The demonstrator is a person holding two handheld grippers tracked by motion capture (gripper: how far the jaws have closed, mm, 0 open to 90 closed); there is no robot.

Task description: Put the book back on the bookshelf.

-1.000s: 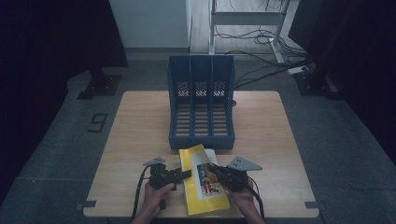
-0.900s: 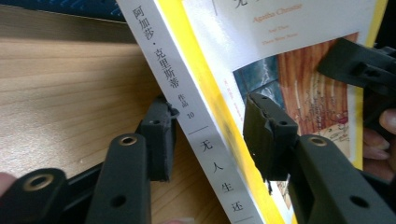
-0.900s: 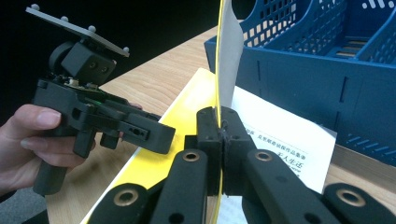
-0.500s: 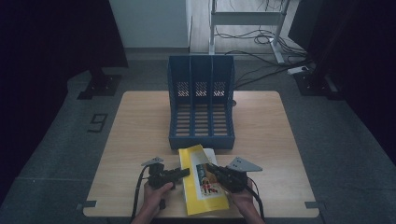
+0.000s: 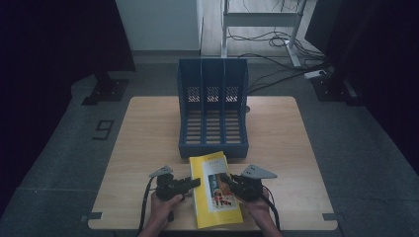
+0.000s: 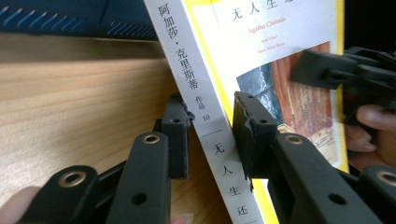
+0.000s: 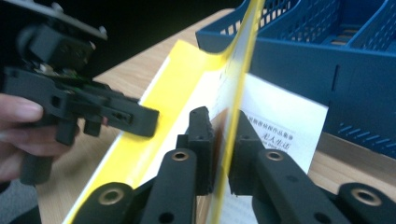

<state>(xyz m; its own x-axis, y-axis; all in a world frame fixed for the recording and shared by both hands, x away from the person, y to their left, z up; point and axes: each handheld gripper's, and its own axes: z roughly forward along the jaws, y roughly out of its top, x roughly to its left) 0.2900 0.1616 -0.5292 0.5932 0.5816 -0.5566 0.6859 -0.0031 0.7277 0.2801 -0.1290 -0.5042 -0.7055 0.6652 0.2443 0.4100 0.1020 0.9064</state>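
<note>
A yellow paperback book (image 5: 215, 190) lies near the table's front edge, just in front of the blue three-slot file rack (image 5: 212, 111). My left gripper (image 5: 190, 183) comes in from the book's left. In the left gripper view it (image 6: 210, 121) is shut across the white spine (image 6: 205, 116). My right gripper (image 5: 228, 181) reaches over the book from the right. In the right gripper view it (image 7: 224, 126) pinches the raised yellow cover (image 7: 233, 93), with a white page (image 7: 285, 126) showing under it. The left gripper (image 7: 79, 105) also appears there, in a hand.
The wooden table (image 5: 148, 133) has bare surface on both sides of the rack. The rack's blue front wall (image 7: 299, 65) stands close behind the book. Cables (image 5: 276, 44) and a desk frame sit on the floor beyond the table.
</note>
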